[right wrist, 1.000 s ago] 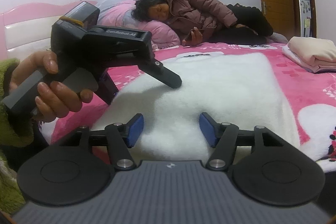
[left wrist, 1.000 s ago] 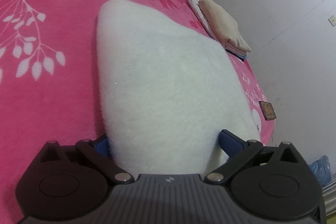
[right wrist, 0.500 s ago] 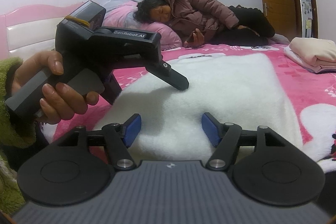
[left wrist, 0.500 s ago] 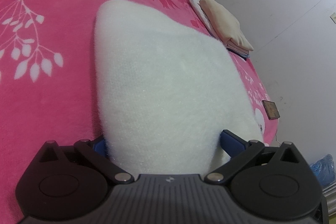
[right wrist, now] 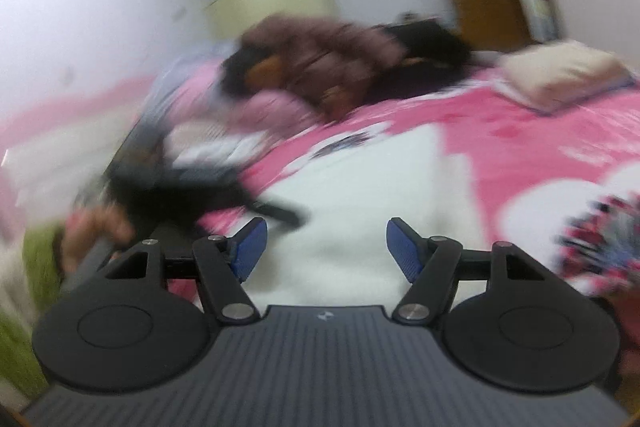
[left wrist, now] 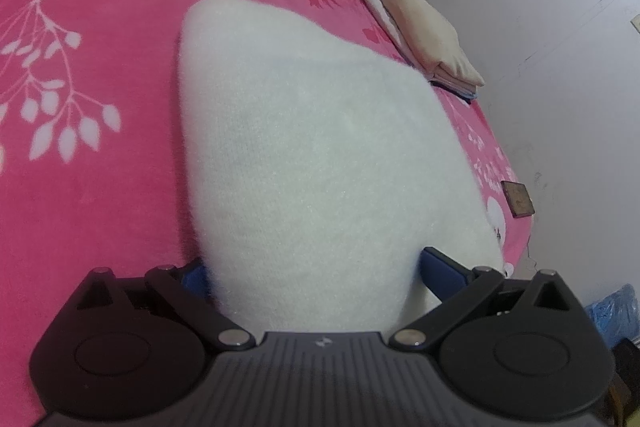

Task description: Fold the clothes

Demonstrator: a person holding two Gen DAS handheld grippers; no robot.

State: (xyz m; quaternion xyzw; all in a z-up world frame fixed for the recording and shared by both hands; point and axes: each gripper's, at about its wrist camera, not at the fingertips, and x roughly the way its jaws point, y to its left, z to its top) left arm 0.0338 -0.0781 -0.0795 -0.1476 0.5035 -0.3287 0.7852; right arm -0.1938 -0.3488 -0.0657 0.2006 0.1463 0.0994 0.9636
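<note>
Left gripper [left wrist: 316, 267] is spread wide, its blue pads on either side of the near end of a white fleece [left wrist: 312, 147] that lies flat on the pink bed [left wrist: 80, 187]; whether the pads press the cloth I cannot tell. Right gripper [right wrist: 322, 247] is spread too, pinching nothing, and hovers over the fleece's near edge.

The fleece shows as a compact, smooth-edged slab, so it looks folded at least in part; how many layers it has is hidden. A neat stack [left wrist: 428, 39] of folded clothes sits near the bed's far corner, apart from the fleece. This would fit either a fold half made or a finished piece waiting to join the stack.

Left wrist view is sharp and gives the fleece's outline, the stack's layers and a small brown object [left wrist: 518, 199] at the bed's edge. Right wrist view is smeared, yet it alone shows the hand [right wrist: 92, 231] holding the left gripper, and a person [right wrist: 340, 71] lying at the head of the bed.
</note>
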